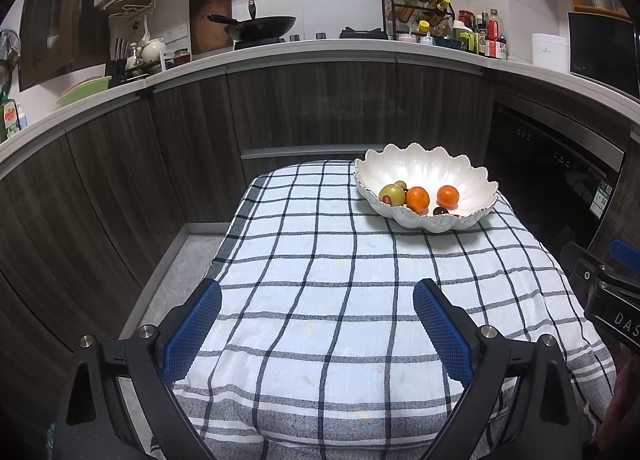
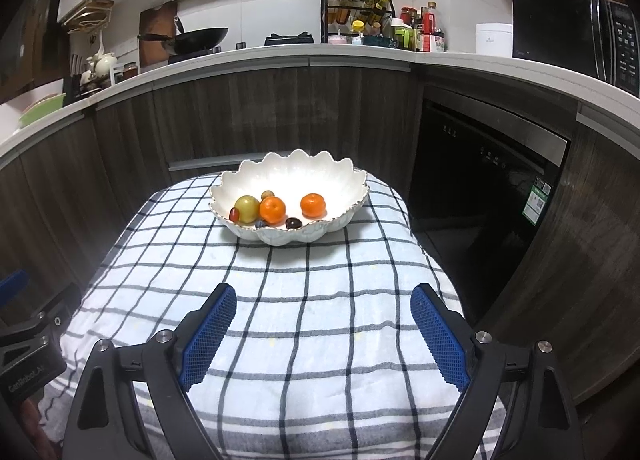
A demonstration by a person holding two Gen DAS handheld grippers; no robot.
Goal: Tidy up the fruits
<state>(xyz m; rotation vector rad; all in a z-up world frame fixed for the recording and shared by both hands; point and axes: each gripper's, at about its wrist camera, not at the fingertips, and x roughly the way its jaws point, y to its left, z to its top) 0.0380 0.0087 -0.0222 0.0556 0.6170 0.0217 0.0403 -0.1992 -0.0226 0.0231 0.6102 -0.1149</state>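
A white scalloped bowl [image 1: 424, 169] [image 2: 288, 175] stands at the far end of a small table covered with a checked cloth [image 1: 320, 280] [image 2: 304, 292]. In it lie two oranges [image 1: 447, 195] [image 2: 313, 205], a yellow-green round fruit [image 1: 392, 194] [image 2: 247, 208] and a few small dark fruits [image 2: 293, 223]. My left gripper [image 1: 318, 300] is open and empty over the near part of the cloth. My right gripper [image 2: 323, 302] is open and empty too, well short of the bowl. Each gripper's body shows at the edge of the other's view.
A kitchen counter [image 2: 360, 53] curves behind the table, with a wok [image 1: 260, 27], a spice rack [image 2: 356, 15] and a microwave [image 2: 576, 35]. Dark cabinets and a dishwasher [image 2: 480, 179] stand close behind and to the right. Grey floor [image 1: 176, 272] lies left of the table.
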